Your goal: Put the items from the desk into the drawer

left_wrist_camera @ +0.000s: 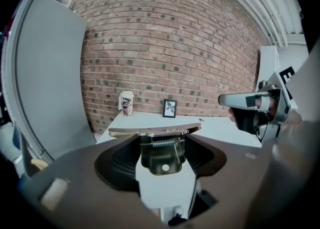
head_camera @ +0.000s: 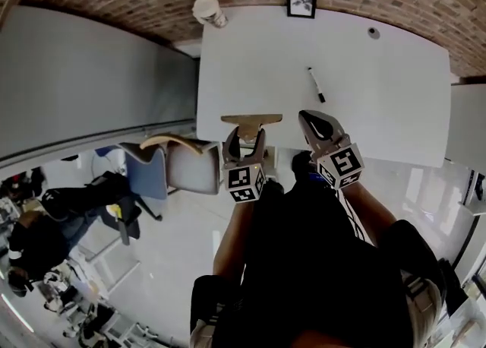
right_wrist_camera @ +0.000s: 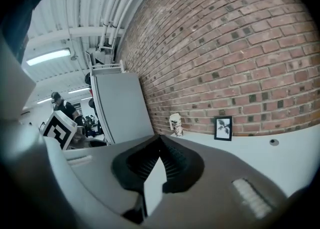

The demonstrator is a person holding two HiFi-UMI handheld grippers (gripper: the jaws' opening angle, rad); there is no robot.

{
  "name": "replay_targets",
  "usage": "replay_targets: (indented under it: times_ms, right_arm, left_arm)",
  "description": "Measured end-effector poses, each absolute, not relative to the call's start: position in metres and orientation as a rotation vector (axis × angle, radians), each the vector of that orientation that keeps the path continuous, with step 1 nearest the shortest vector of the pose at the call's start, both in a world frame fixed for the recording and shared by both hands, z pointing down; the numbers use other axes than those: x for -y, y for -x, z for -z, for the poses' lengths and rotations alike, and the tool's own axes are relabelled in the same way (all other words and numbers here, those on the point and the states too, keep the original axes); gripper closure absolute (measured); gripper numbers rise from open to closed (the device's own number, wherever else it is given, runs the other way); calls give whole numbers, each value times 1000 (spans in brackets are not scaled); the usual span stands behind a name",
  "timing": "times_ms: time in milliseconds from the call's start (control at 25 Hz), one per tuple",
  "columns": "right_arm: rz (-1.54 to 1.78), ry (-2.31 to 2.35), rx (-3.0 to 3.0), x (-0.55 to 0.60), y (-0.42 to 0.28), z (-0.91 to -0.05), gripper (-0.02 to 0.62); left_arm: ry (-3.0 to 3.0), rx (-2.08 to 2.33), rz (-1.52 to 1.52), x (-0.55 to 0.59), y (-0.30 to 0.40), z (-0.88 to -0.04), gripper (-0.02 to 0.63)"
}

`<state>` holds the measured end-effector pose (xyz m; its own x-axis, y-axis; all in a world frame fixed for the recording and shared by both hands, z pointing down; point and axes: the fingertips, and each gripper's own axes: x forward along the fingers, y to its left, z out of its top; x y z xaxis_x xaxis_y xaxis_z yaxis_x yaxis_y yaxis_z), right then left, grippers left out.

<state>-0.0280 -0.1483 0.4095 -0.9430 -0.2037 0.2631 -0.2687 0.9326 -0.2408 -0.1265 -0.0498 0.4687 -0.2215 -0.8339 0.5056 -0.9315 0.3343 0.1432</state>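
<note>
My left gripper point(head_camera: 244, 132) point(left_wrist_camera: 162, 156) is shut on the metal spring clip of a brown clipboard point(head_camera: 251, 118) point(left_wrist_camera: 155, 130), seen edge-on and held level at the white desk's point(head_camera: 380, 111) near edge. Beside it my right gripper point(head_camera: 311, 120) point(right_wrist_camera: 160, 145) is shut with nothing in it, its jaws also showing in the left gripper view point(left_wrist_camera: 245, 101). On the desk lie a black marker point(head_camera: 316, 84), a paper cup point(head_camera: 208, 9) point(left_wrist_camera: 126, 103) point(right_wrist_camera: 175, 124) and a small framed picture point(head_camera: 301, 2) point(left_wrist_camera: 169, 108) point(right_wrist_camera: 223, 128). No drawer is in view.
A brick wall point(left_wrist_camera: 170, 48) runs behind the desk. A grey partition panel point(head_camera: 76, 80) stands to the left. A grey chair with a wooden armrest point(head_camera: 182, 160) sits left of my left gripper. People are at the lower left point(head_camera: 45, 232).
</note>
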Motion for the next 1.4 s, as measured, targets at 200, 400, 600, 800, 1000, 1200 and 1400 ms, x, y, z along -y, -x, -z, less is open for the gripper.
replay_targets:
  times_ms: [200,400,600,800,1000,1200,1400]
  right_arm:
    - [-376,-371,2859,111,43,-404,592]
    - [-391,-414,2847,71,51,-409,592]
    - [-433,-431,2809,32,53,-436,592]
    - [-458,-433,2777,-1,50,-456,592]
    - [-489,-449,2746,-24,41,-472,592]
    - [-505,-472,2720,-33,37,-492,592]
    - [-525,-498,2702,-36,32,-510,592]
  left_arm:
    - [-1524,2105,-241,0,144,-473,311]
    - [-1542,2066,-254,-43,151,-488,311]
    - [-1535,2007,-279,-81,148,-523,311]
    - [-1545,1941,-307,-112,139,-553,311]
    - [-1531,1883,-345,-134,125,-587,311]
    - [-1507,1813,-371,-143,115,-632,311]
    - [-1487,1756,-412,-146,114,-682,311]
